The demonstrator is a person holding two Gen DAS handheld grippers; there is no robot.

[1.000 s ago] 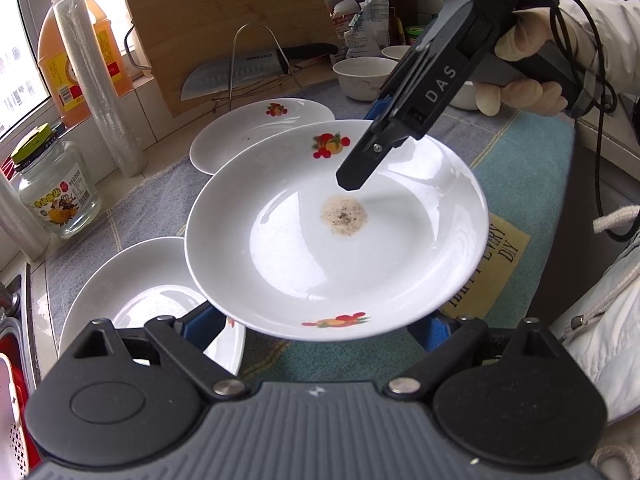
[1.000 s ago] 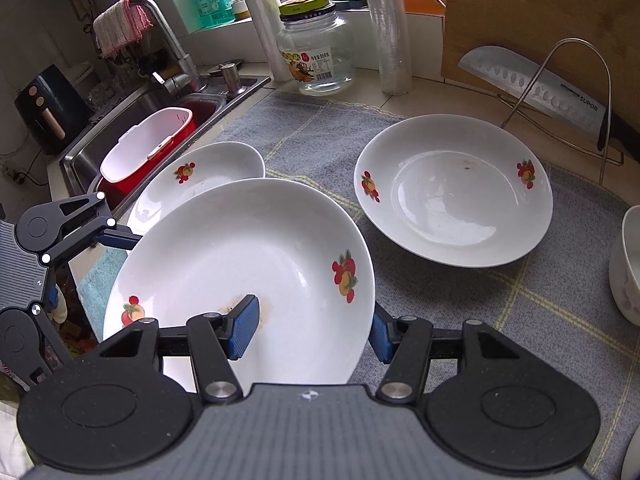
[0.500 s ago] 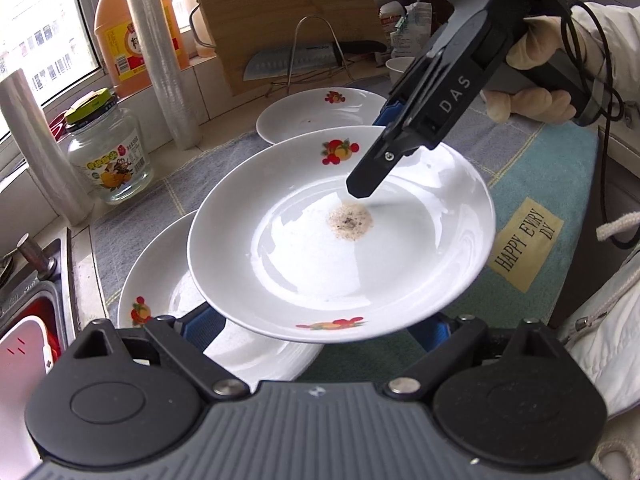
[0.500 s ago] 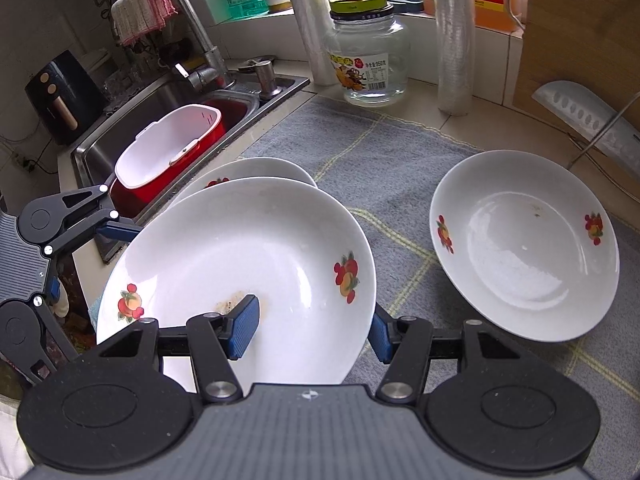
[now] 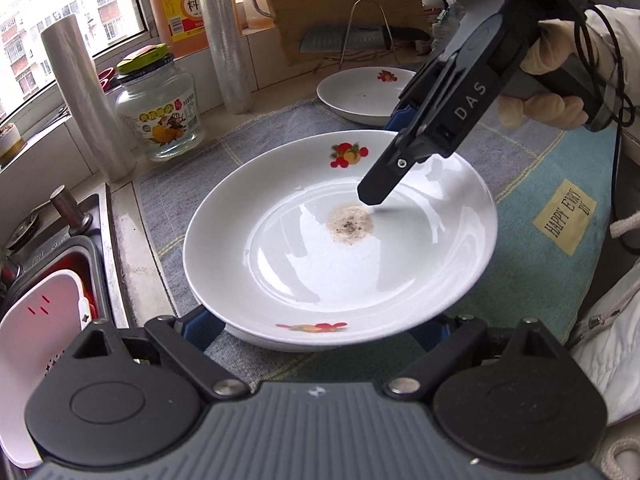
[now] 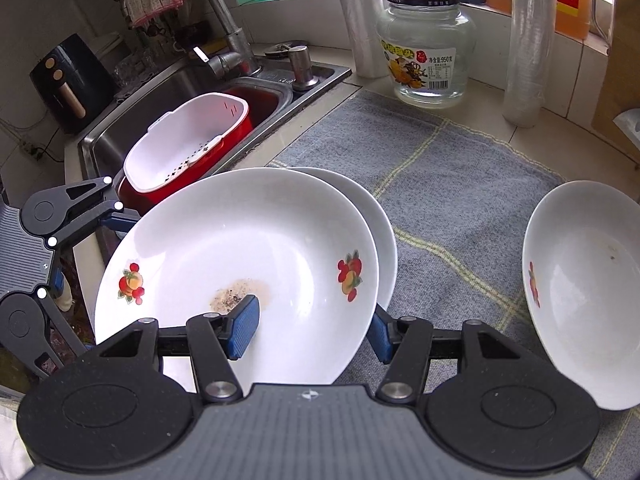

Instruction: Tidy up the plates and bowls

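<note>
Held plate: a white plate with fruit prints (image 5: 340, 240) is staying above the grey cloth, and a brown speckled stain (image 5: 350, 225) is sitting in its middle.
Right gripper: the right gripper (image 6: 310, 326) is clamping the plate's rim, with 1 blue pad (image 6: 242, 326) lying on the inner face near the stain and the other pad below the rim; this is the tightest closing it reaches.
Left gripper: the left gripper (image 5: 316, 330) is standing wide, its 2 blue pads reaching under the near edge of the plate; I cannot tell if they are pressing it.
Plate underneath: a second white plate (image 6: 376, 216) is lying on the cloth directly under the held one, showing only its far edge.
Third plate: another fruit-print plate (image 6: 588, 292) is resting on the cloth, well apart to the right in the right wrist view.
Cloth: a grey checked cloth (image 6: 440, 168) is covering the counter.
Sink side: a white strainer basket (image 6: 188, 140) is sitting in a red basin in the sink.
Window ledge: a glass jar with a green lid (image 6: 426, 36) is standing between 2 rolls of plastic film.
Person: a gloved hand (image 5: 548, 92) is holding the right gripper's handle.
</note>
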